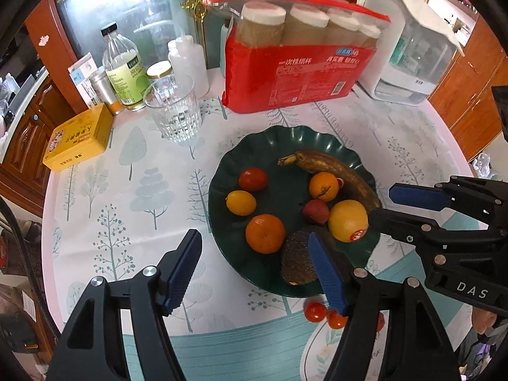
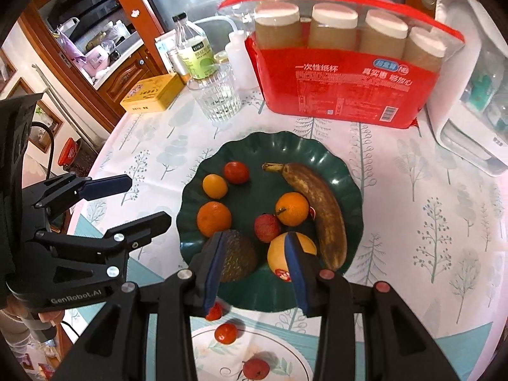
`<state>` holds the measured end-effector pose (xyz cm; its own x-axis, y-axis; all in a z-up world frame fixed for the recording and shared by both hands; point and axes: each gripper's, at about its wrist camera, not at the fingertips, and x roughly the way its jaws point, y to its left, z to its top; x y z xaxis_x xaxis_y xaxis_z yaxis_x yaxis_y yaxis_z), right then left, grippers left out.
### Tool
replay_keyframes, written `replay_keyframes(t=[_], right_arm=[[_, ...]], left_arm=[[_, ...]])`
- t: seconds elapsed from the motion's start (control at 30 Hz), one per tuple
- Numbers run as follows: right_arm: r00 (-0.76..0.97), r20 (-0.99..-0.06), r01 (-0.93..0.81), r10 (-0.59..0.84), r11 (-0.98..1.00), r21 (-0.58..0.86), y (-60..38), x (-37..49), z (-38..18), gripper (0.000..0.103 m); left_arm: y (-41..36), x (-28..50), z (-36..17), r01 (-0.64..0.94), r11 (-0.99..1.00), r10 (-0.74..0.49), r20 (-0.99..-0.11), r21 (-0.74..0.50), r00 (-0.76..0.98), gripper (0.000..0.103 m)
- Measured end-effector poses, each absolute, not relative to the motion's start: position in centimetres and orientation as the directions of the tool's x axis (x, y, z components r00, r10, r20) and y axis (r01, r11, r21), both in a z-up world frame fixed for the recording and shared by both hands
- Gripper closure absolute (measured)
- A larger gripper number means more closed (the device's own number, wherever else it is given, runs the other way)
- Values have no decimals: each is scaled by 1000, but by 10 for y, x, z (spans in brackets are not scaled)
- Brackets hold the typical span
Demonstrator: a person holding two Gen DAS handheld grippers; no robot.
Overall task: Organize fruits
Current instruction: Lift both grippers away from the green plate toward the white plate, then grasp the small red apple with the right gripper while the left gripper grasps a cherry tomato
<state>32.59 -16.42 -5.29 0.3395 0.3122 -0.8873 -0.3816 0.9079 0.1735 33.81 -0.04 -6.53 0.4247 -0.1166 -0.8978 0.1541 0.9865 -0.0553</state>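
Fruit sorting, both wrist views. The green plate (image 2: 349, 171) stands mid-counter and carries a browned banana (image 2: 320, 212), two oranges (image 2: 214, 219), a yellow grapefruit-like fruit (image 2: 279, 254) with a sticker, a lychee (image 2: 266, 227), a tomato (image 2: 236, 172), a small yellow citrus (image 2: 215, 185) and a dark, rough-skinned fruit (image 2: 238, 257), perhaps an avocado; the fisheye edge leaves this unsure. Still off the plate, near its front rim, lie two cherry tomatoes (image 2: 226, 333) and a second lychee (image 2: 255, 368) on a white patterned plate (image 2: 295, 358).

The left gripper (image 1: 254, 273) hangs over the plate's near edge with its jaws apart and nothing between them. The right gripper (image 2: 254, 273) hangs over the plate's front, its jaws narrowly parted and empty.

Handling, as judged: the cherry tomatoes are light, smooth and thin-skinned, so they may roll or split; take each across its widest girth with a gentle close. The lychee's bumpy shell offers better friction but is brittle. The overripe banana is soft and should be held mid-body, lightly.
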Motion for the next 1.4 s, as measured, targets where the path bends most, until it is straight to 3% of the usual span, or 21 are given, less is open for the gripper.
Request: replay_keyframes(t=[0.47, 0.77, 0.97, 1.4], right_arm=[[432, -829, -368, 356, 908, 199, -190, 270, -9, 64], [516, -799, -312, 308, 936, 160, -221, 225, 2, 64], [546, -793, -296, 271, 948, 120, -232, 201, -8, 64], [456, -855, -340, 246, 936, 88, -232, 172, -92, 64]], left_arm=[[-20, 291, -21, 172, 982, -157, -849, -79, 505, 32], [-42, 251, -15, 183, 982, -148, -813, -53, 563, 27], [-55, 227, -32, 157, 985, -148, -811, -70, 567, 27], [-57, 209, -117, 37, 988, -149, -878, -149, 454, 27]])
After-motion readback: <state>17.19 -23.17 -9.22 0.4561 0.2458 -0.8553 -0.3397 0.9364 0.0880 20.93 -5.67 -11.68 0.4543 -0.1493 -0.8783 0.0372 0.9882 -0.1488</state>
